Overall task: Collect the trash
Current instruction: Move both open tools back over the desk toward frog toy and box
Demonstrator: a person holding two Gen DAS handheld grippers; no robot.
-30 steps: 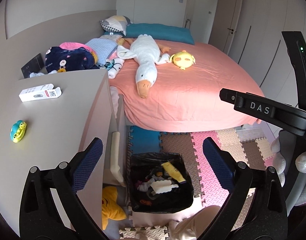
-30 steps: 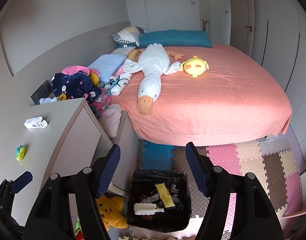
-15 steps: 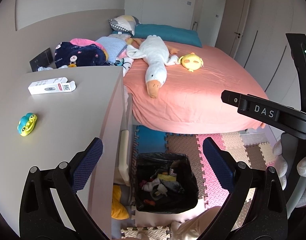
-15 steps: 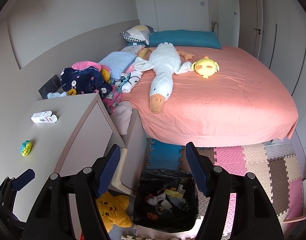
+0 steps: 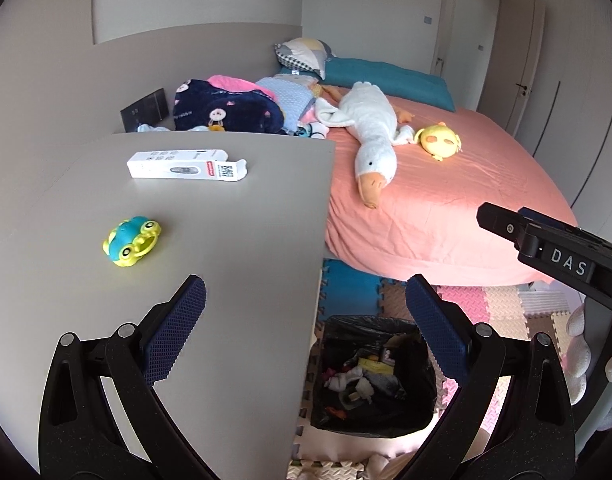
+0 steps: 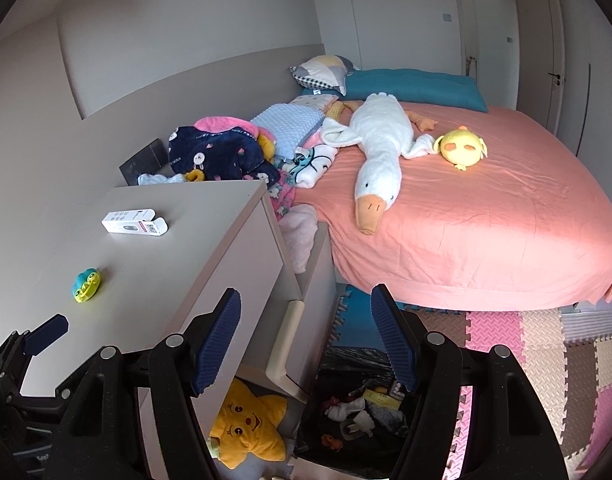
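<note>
A white opened carton lies on the grey cabinet top, with a small yellow and blue toy car nearer to me. On the floor beside the cabinet stands a bin lined with a black bag, with crumpled papers and wrappers inside. My left gripper hangs open and empty, straddling the cabinet's edge, the bin below right. My right gripper is open and empty above the drawer and bin.
A half-open drawer juts from the cabinet over a yellow star plush. A bed with a pink sheet carries a white goose plush, a yellow chick plush and piled blankets. Foam mats cover the floor.
Both grippers have swung left over the cabinet, so its top fills more of each view and the bin has slid right and down. Both jaws stay as wide as before.
</note>
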